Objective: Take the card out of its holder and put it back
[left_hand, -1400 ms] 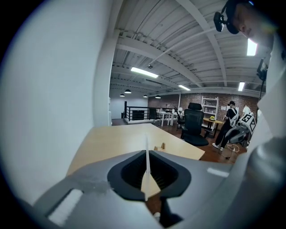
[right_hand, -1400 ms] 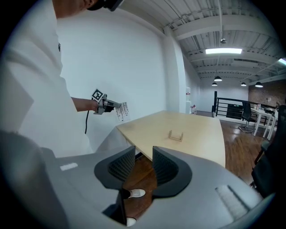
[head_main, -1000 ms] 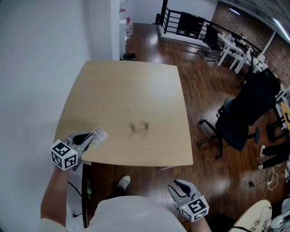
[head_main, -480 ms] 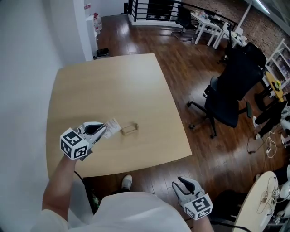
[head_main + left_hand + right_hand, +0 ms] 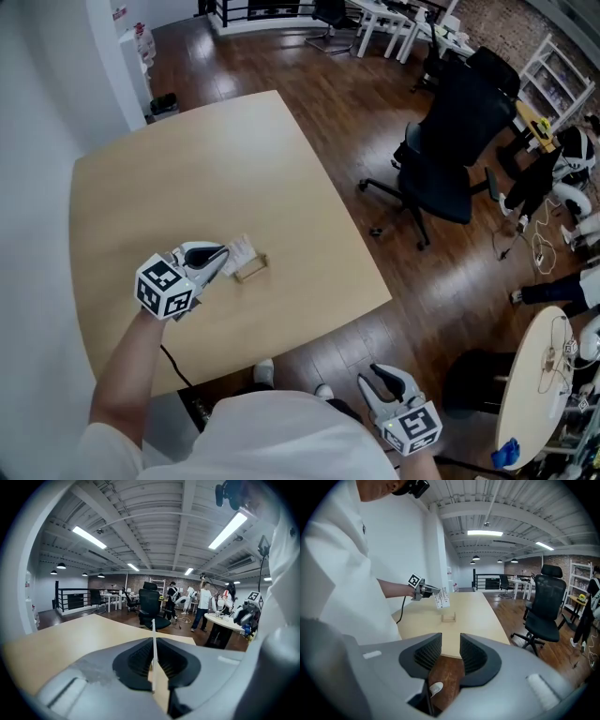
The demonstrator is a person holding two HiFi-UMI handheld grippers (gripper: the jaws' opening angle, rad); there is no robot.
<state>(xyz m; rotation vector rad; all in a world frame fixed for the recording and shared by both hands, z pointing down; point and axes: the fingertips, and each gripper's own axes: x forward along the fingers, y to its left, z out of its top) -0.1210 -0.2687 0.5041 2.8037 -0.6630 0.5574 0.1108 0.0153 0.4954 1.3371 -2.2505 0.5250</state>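
Observation:
The white printed card (image 5: 241, 252) is pinched in my left gripper (image 5: 223, 255), which is shut on it just above the table (image 5: 187, 159). The card's lower edge hangs right beside the small clear holder (image 5: 251, 269), which stands empty on the wood. In the left gripper view the card (image 5: 153, 644) shows edge-on between the closed pads. My right gripper (image 5: 380, 373) is held low off the table's near edge, open, with only floor between its jaws. The right gripper view shows the holder (image 5: 449, 617) and the card (image 5: 442, 599) from the side.
A black office chair (image 5: 448, 141) stands on the wooden floor to the right of the table. A white wall runs along the table's left side. A round white table (image 5: 534, 394) sits at the lower right. People stand in the far background.
My left gripper has carried the card rightward and slightly down across the table until it is beside the holder. The right gripper has stayed low by my body.

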